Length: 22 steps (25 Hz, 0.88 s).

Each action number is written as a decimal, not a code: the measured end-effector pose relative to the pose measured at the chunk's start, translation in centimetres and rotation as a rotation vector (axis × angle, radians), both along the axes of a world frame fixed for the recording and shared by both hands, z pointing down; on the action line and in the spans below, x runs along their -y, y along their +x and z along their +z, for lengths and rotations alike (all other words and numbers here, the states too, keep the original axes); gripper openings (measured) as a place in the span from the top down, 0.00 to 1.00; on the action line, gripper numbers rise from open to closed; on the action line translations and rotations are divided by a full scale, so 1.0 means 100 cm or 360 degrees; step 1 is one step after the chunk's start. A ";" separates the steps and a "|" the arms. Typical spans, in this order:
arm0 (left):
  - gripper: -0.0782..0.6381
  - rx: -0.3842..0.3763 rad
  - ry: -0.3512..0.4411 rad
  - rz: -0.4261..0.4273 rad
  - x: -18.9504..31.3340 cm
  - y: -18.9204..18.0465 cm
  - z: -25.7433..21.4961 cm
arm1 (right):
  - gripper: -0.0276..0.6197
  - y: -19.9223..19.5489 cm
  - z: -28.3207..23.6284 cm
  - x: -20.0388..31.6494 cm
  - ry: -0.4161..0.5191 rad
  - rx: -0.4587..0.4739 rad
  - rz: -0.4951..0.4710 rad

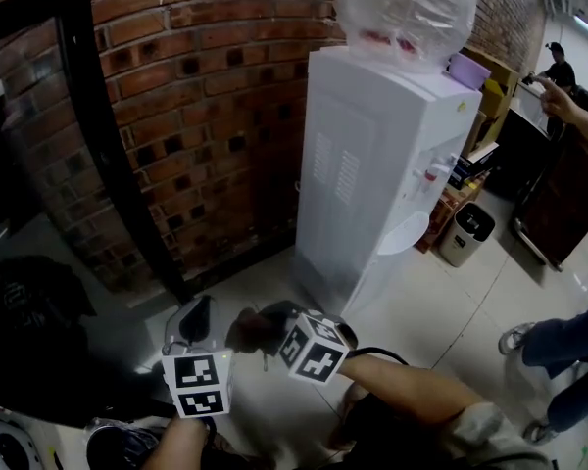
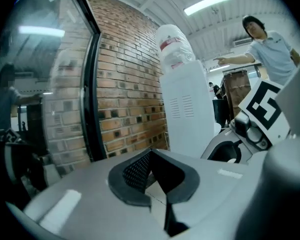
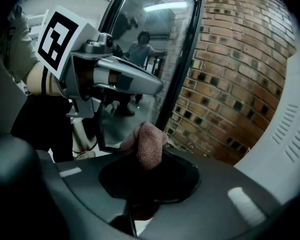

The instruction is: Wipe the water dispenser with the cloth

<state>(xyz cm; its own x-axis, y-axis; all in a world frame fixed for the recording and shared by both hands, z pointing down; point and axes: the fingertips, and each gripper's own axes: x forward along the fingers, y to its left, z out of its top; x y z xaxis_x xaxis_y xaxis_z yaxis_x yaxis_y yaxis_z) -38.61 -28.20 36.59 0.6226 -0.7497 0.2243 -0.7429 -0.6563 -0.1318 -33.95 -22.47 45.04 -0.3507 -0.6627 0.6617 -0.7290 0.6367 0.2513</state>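
Right gripper view: right gripper (image 3: 148, 156) clamps cloth (image 3: 151, 138) (water dispenser (image 3: 290, 134) beside)

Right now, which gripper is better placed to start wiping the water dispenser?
The right. The right gripper is shut on the cloth, and the water dispenser shows its white side close at the edge of the right gripper view. The left gripper has its jaws together on nothing.

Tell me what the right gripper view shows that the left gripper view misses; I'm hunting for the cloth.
Only the right gripper view: the brownish cloth, pinched in the right gripper. Only the left gripper view: the bottle atop the water dispenser, a pointing person, and the left gripper's empty, closed jaws. Both: the white dispenser, brick wall and black-framed glass door.
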 end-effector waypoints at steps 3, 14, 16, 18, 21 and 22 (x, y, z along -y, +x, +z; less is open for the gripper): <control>0.89 -0.0010 -0.0022 -0.0076 0.006 -0.020 0.002 | 0.83 0.014 -0.002 0.009 -0.0001 0.0031 0.0062; 0.89 0.0006 0.0002 -0.0060 -0.007 -0.019 -0.013 | 0.83 0.045 -0.061 0.026 0.0227 0.0316 0.0282; 0.89 -0.0021 0.0001 -0.0072 -0.007 -0.019 -0.017 | 0.83 0.047 -0.079 0.025 0.0281 0.0336 0.0294; 0.89 -0.0070 0.0022 -0.0087 -0.008 -0.017 -0.028 | 0.83 0.049 -0.103 0.022 0.0388 0.0375 0.0300; 0.89 -0.0086 0.0110 -0.0056 -0.013 -0.002 -0.045 | 0.83 0.058 -0.141 0.015 0.0624 0.0446 0.0320; 0.89 -0.0074 0.0137 -0.0040 -0.013 0.005 -0.047 | 0.83 0.063 -0.151 0.012 0.0695 0.0473 0.0328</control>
